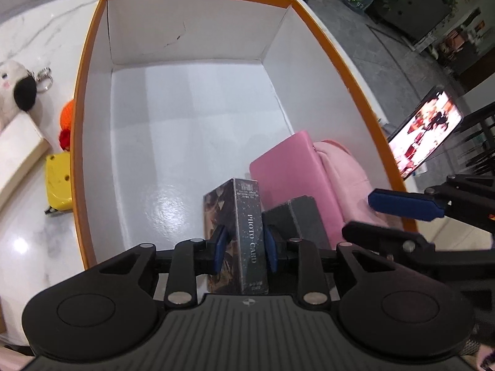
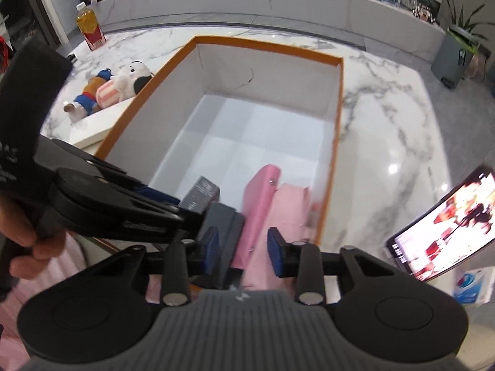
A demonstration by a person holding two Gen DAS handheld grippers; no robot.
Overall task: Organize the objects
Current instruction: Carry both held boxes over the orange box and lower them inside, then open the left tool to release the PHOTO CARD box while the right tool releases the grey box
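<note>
- Left gripper [image 1: 244,249]: blue pads sit against both narrow sides of the photo card box [image 1: 239,232], which stands upright low in the near end of the storage box [image 1: 92,40]. Jaws narrow; read as a grip on the card box, though contact could be loosening. Whether the card box rests on the floor of the storage box is hidden by the gripper body.
- Right gripper [image 2: 244,255]: jaws part-open, pads apart. The edge of the pink case [image 2: 260,204] lies between them in the right wrist view, but the right pad stands clear of it; nothing looks clamped. The left pad is near the grey block [image 2: 221,219]; contact not certain.
- Already inside the storage box, all crowded at the near end: pink case, pale pink cloth [image 1: 343,173] beside it against the right wall, grey block, photo card box. The rest of the white floor is bare.
- Left outside on the marble table [image 2: 386,117]: plush dog [image 2: 123,83], yellow tape measure [image 1: 58,182], orange knitted item [image 1: 68,114], a pale flat slab [image 1: 18,151]. The phone [image 2: 448,225] stands propped, showing video; probably not part of the job.
- Judgement: roughly half done. The card box placement is the step in hand; several loose items remain to go in.
</note>
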